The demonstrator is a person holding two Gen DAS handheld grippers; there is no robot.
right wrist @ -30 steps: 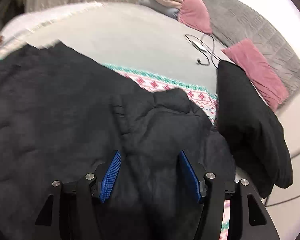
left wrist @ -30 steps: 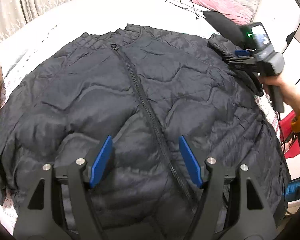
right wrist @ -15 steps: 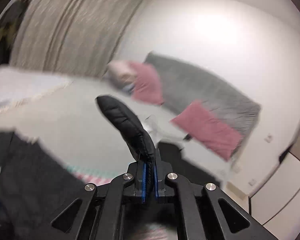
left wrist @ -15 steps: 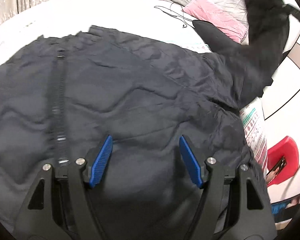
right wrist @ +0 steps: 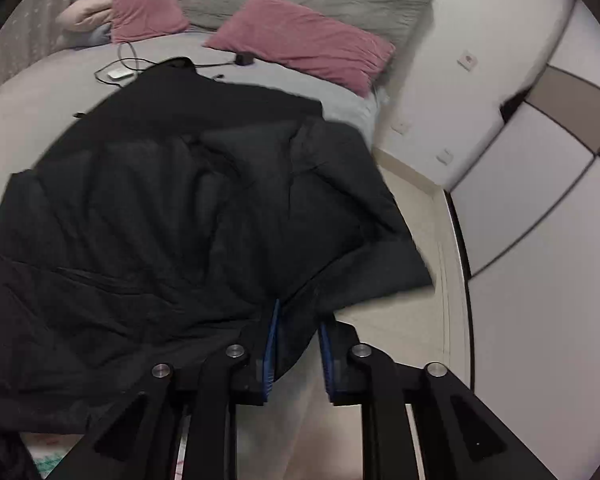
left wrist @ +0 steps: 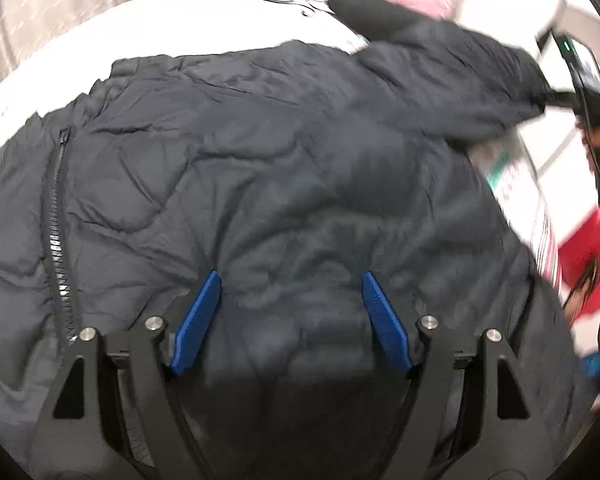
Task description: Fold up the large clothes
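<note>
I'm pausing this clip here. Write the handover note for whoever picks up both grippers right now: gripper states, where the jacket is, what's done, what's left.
Left gripper: open, held over the front of the jacket, gripping nothing.
Right gripper: jaws narrowed on the end of the sleeve, which is pulled out past the edge of the bed.
Jacket: spread front up on the bed, zipper closed, body flat. A separate dark garment lies behind it near the pink pillow.
Done: jacket laid out, one sleeve picked up.
Left: bring that sleeve across the body, do the other sleeve, then fold the body.
</note>
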